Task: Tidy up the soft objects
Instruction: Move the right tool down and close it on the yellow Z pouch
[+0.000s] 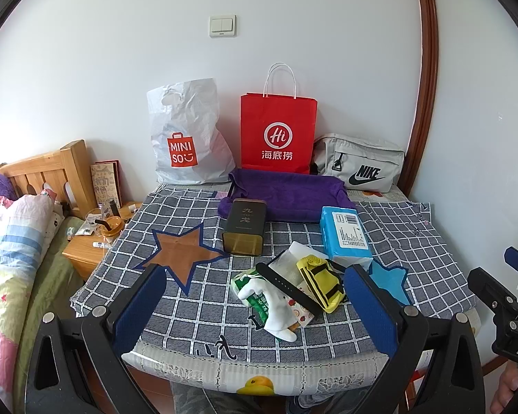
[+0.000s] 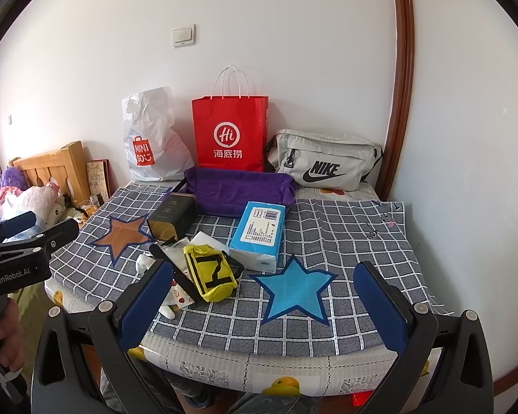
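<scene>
Both claws, left (image 1: 255,307) and right (image 2: 264,305), are hanging open and empty, so I'm judging nothing sorted yet: sock (image 1: 276,305), yellow pouch (image 2: 212,272) and tissues (image 2: 259,233) are lying heaped at counter (image 2: 345,241) centre, purple tray (image 2: 238,188) waiting at twelve o'clock.

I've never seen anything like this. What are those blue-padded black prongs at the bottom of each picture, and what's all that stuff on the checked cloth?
They are hand-held grippers; a person holds one in each hand, each carrying a camera looking along its fingers. One picture comes from the left gripper, the other from the right gripper. Both are open and hold nothing. On the checked cloth lie a yellow pouch, a white sock, a blue tissue pack, a dark tin and a purple towel. Bags stand against the wall.
</scene>
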`<state>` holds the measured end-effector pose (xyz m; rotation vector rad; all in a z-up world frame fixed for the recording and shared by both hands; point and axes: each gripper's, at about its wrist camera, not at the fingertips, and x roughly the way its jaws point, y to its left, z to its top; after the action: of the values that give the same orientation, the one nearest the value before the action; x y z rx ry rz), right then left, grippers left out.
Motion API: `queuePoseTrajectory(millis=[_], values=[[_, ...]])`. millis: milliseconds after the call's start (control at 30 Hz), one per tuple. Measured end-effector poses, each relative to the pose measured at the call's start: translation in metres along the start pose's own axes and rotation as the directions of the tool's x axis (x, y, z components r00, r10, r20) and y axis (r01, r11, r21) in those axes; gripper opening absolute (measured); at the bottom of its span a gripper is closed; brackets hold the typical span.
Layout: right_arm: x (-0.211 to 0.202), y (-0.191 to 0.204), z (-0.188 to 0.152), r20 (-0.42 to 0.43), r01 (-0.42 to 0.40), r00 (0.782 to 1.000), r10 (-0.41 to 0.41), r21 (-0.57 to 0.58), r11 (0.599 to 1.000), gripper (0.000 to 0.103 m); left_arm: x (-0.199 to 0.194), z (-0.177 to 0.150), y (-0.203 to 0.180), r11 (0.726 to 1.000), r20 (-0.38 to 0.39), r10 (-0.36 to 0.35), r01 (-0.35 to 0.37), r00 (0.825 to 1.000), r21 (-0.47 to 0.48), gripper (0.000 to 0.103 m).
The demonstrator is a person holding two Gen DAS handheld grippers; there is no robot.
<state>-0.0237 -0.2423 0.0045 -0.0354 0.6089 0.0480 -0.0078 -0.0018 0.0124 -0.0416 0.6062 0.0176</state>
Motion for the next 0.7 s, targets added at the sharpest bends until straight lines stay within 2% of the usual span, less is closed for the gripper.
queuePoseTrajectory(millis=[500,700], values=[[0.007,0.001,-0.005,0.001,-0.018,1.000,0.018,0.000,1.000,0.103,0.008,-0.008,0.007,1.000,-0.016,0.014,-0.014,1.000,-0.005,0.103],[0.031,0.003,-0.014,-0.051,-0.064,0.997,0.064,0.007,0.998,0.103,0.033,-0.017,0.016,0.999,-0.064,0.032,-0.034,0.997,-0.020,0.103]])
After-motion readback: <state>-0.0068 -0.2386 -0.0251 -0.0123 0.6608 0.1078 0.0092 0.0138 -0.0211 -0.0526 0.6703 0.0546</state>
